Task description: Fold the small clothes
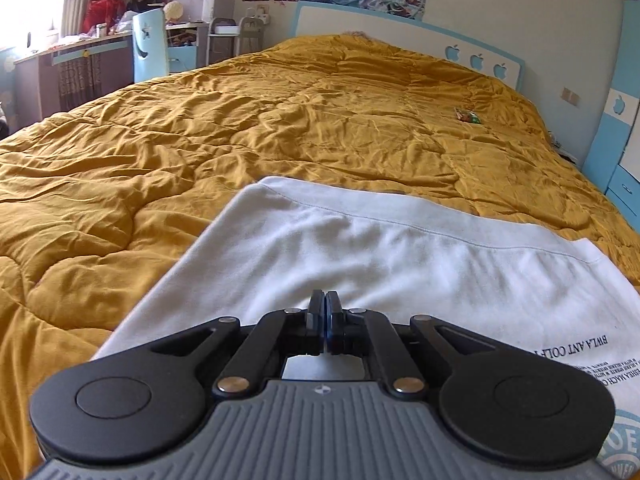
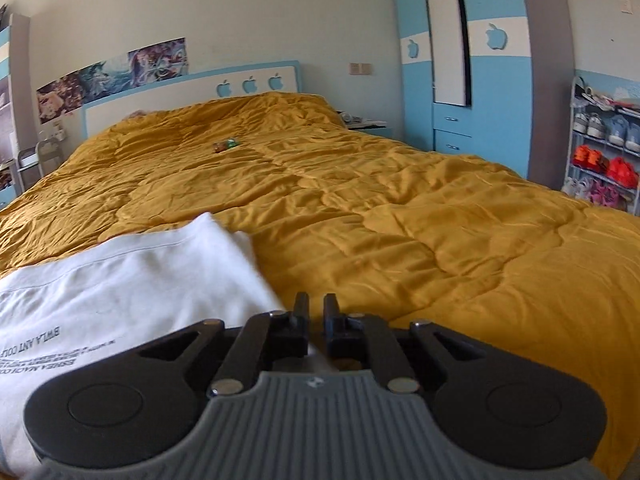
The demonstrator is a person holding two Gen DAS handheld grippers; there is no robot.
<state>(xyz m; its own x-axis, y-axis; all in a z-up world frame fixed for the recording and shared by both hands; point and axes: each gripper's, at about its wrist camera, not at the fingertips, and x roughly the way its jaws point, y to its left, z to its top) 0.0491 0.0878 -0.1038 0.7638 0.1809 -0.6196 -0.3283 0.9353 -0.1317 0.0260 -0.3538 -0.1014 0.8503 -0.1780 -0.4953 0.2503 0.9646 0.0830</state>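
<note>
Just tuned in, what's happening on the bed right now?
A person is folding a white printed T-shirt spread on the mustard quilt. The left hand-held gripper is shut over the shirt's near part; whether it pinches fabric is unclear. The right hand-held gripper, slightly open and empty, sits beside the shirt's right edge.

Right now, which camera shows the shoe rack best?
The right wrist view: the shoe rack stands at its right edge by the blue wardrobe, with orange and pale shoes visible. The left wrist view shows none of it, only the wardrobe.
</note>
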